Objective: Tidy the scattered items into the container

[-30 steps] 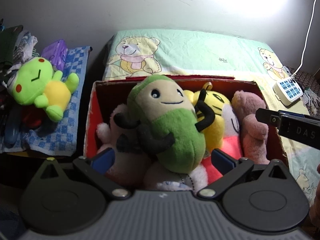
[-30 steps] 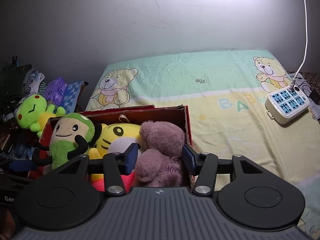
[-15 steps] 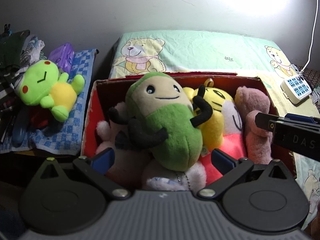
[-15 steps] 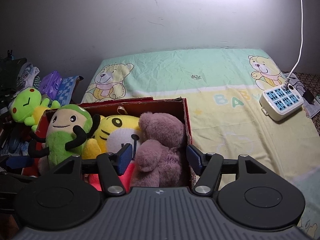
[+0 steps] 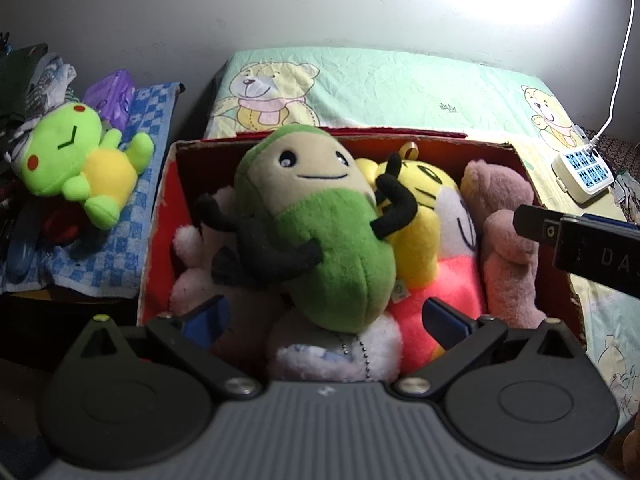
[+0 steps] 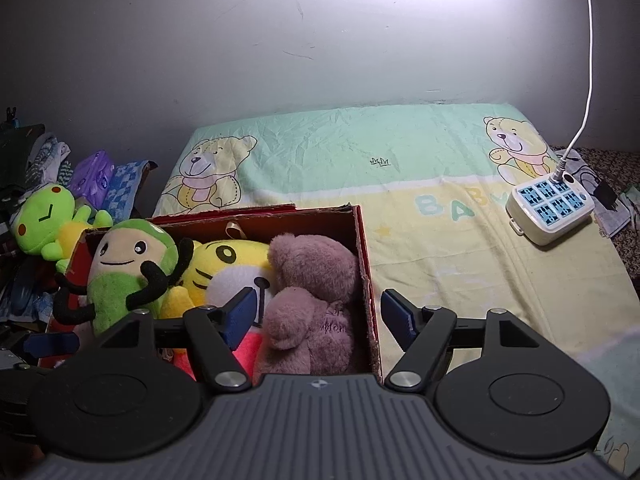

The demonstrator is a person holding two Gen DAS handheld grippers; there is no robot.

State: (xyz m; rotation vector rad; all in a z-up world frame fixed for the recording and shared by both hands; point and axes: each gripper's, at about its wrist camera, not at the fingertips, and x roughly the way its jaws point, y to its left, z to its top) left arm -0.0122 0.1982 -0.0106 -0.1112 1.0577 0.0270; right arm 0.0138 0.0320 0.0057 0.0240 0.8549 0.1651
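One red box point(image 5: 160, 216), five plush toys inside (a sixth, the green frog point(image 5: 76, 160), outside), one power strip point(image 6: 548, 212)

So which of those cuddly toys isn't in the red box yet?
The bright green frog with the yellow belly. It lies outside the red box, on the blue checked cloth beside it; the others sit packed inside.

each gripper point(image 6: 318, 312) — black arms, blue pads, silver screws, round black discs, ribbed grey base.
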